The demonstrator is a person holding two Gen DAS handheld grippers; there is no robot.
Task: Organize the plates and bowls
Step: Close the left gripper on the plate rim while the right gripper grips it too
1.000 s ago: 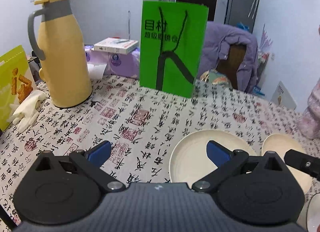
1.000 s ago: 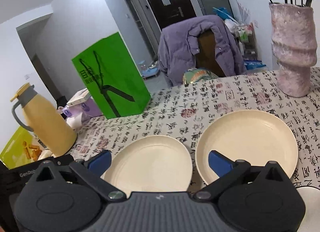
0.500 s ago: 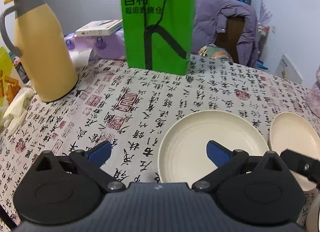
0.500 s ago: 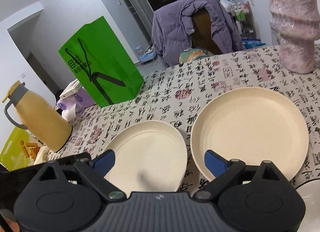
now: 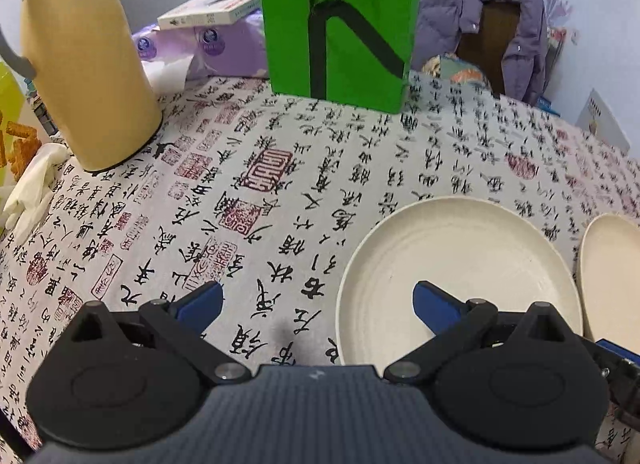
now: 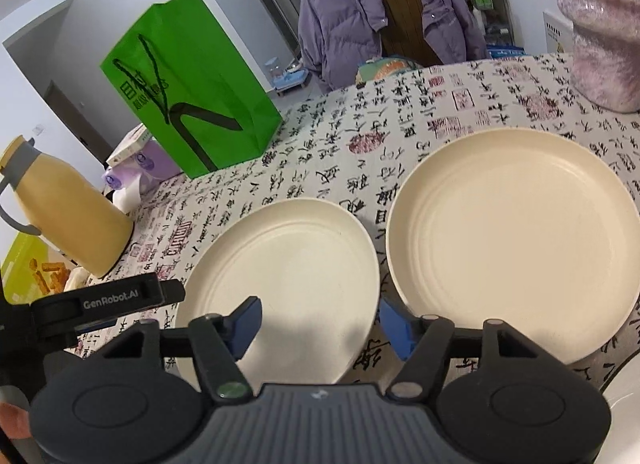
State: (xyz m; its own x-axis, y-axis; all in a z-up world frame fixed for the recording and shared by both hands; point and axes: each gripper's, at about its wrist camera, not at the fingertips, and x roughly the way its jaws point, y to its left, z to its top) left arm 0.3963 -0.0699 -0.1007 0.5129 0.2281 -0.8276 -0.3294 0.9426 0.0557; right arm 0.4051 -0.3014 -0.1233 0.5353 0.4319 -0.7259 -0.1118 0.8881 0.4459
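Two cream plates lie side by side on the calligraphy-print tablecloth. The smaller plate (image 6: pixel 296 272) shows in the left wrist view (image 5: pixel 460 260) too. The larger plate (image 6: pixel 516 240) lies to its right, its edge in the left wrist view (image 5: pixel 612 264). My left gripper (image 5: pixel 316 304) is open and empty, low over the smaller plate's left rim, its right fingertip above the plate. My right gripper (image 6: pixel 320 324) is open, narrower than before, and straddles the smaller plate's near right rim. A white bowl rim (image 6: pixel 624 408) peeks in at the lower right.
A green paper bag (image 5: pixel 340 23) stands at the back. A yellow thermos (image 5: pixel 84 75) stands at the left, with a white cloth (image 5: pixel 32 187) and a snack box (image 6: pixel 32 276) near it. A pink vase (image 6: pixel 600 23) stands at the back right. A chair with a purple jacket (image 6: pixel 380 15) stands behind the table.
Both grippers have moved forward and down toward the smaller plate. My right gripper's jaws have narrowed around the plate's near rim. The left jaws stay wide.
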